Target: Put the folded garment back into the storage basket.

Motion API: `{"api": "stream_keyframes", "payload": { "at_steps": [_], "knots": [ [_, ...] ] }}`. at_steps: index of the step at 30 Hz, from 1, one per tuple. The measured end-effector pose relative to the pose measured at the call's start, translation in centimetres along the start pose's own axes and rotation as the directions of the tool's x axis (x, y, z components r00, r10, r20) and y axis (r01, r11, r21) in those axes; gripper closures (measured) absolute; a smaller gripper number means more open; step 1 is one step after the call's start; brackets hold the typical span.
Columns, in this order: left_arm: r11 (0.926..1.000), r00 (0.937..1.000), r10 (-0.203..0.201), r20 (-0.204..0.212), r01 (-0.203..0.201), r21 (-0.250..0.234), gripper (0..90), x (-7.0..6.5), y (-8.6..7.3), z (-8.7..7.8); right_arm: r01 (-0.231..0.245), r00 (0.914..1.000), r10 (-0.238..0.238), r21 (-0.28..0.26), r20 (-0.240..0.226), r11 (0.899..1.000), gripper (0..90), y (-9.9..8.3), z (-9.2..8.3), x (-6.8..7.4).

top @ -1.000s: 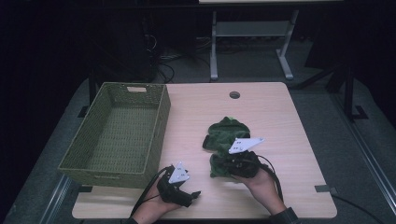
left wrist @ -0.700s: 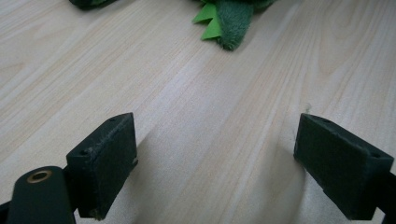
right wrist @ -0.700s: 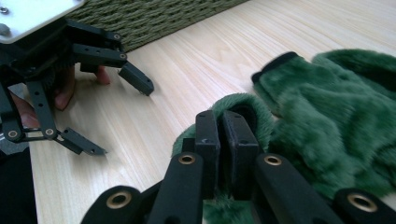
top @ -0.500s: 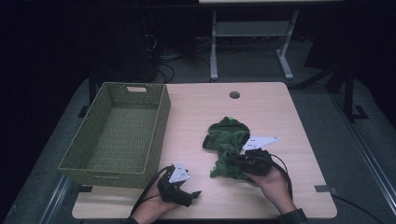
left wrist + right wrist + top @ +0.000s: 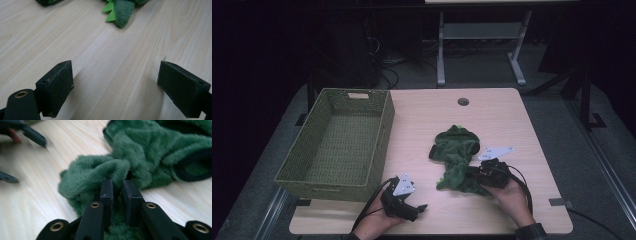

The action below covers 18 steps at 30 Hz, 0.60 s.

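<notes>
While the right gripper (image 5: 117, 186) pinches the green plush garment (image 5: 457, 155) near the table's (image 5: 512, 110) near edge, jaws just easing apart, the left gripper (image 5: 117, 82) sits spread on bare wood right of the empty basket (image 5: 337, 140).

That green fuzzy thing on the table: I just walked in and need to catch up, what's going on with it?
A person is working a green plush garment with two handheld grippers. The right gripper has a fold of it between its jaws, which have just been opening a little, at the garment's near end. The left gripper rests open on the bare wooden table beside the woven basket, which holds nothing.
</notes>
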<state>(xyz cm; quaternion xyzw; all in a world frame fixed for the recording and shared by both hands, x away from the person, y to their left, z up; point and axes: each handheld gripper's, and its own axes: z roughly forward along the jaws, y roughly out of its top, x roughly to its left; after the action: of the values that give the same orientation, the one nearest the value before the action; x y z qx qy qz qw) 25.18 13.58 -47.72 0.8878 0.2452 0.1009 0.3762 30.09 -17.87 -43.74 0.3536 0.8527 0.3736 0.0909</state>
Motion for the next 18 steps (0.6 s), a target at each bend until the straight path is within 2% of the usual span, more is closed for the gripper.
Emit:
{"api": "stream_keyframes", "payload": {
  "at_steps": [5, 12, 18],
  "knots": [
    [1.0000, 1.0000, 0.003, -0.002, -0.003, 0.000, 12.7, 0.0, 0.0, 0.0, -0.012, 0.9998, 0.012, 0.021, 0.013, 1.000, 78.9, -0.8, 0.2, -0.5],
    [1.0000, 1.0000, 0.001, -0.001, -0.001, 0.000, 12.7, 0.0, 0.0, 0.0, -0.034, 0.9993, 0.035, -0.050, 0.015, 0.998, 79.0, -1.4, -2.1, -1.5],
    [1.0000, 1.0000, 0.001, -0.001, -0.001, 0.000, 12.7, 0.0, 0.0, 0.0, -0.067, 0.9972, 0.069, -0.066, 0.028, 0.996, 78.1, -2.9, -3.8, -2.4]
  ]
}}
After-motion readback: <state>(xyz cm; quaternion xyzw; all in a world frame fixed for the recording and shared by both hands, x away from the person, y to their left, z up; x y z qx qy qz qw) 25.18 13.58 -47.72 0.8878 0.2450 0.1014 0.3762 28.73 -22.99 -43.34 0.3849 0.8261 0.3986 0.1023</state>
